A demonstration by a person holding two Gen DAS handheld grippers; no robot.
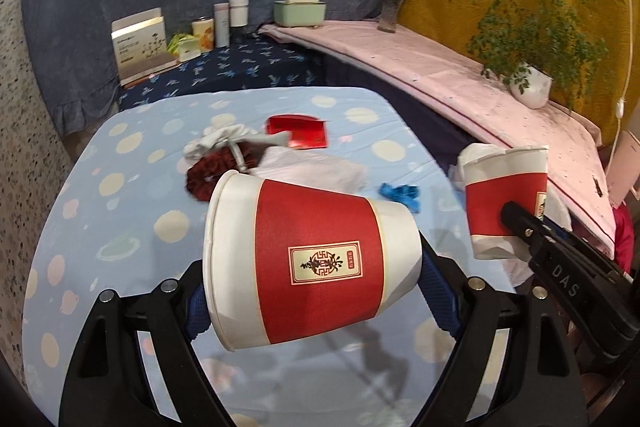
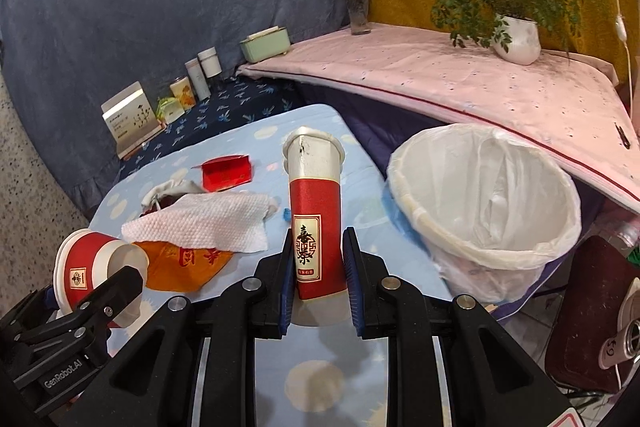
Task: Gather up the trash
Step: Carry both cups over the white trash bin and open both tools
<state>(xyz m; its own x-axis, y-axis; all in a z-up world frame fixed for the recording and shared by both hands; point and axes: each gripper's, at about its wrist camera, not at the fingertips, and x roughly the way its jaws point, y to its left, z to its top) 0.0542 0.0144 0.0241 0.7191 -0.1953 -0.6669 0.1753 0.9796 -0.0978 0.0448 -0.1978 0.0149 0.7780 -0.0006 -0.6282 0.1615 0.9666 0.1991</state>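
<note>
The left gripper (image 1: 316,291) clamps a red-and-white paper cup (image 1: 308,263) lying on its side between the blue pads, mouth turned left, above the desk (image 1: 80,227) with its pale blue spotted cloth; a gold-framed label on the cup's red band carries Chinese characters too small to read. The right gripper (image 2: 318,271) squeezes a second paper cup (image 2: 316,223), flattened to a narrow, creased shape, its label showing large dark Chinese characters in a gold frame. In the left wrist view the right gripper's black finger bears the letters "DAS"; in the right wrist view the left gripper's body reads "GenRobot.AI". Only the right wrist view shows the white trash bin (image 2: 492,223) lined with a clear plastic bag, standing just beside the desk's right edge, and an orange wrapper (image 2: 180,263) printed with red Chinese characters under a white paper towel (image 2: 208,223). Only the left wrist view shows the crumpled blue scrap (image 1: 400,193) clearly, and a dark red scrunchie-like item (image 1: 208,175). Both show the red packet (image 1: 298,133) on the desk and a white box (image 1: 140,45) with small, illegible print against the blue backdrop.
</note>
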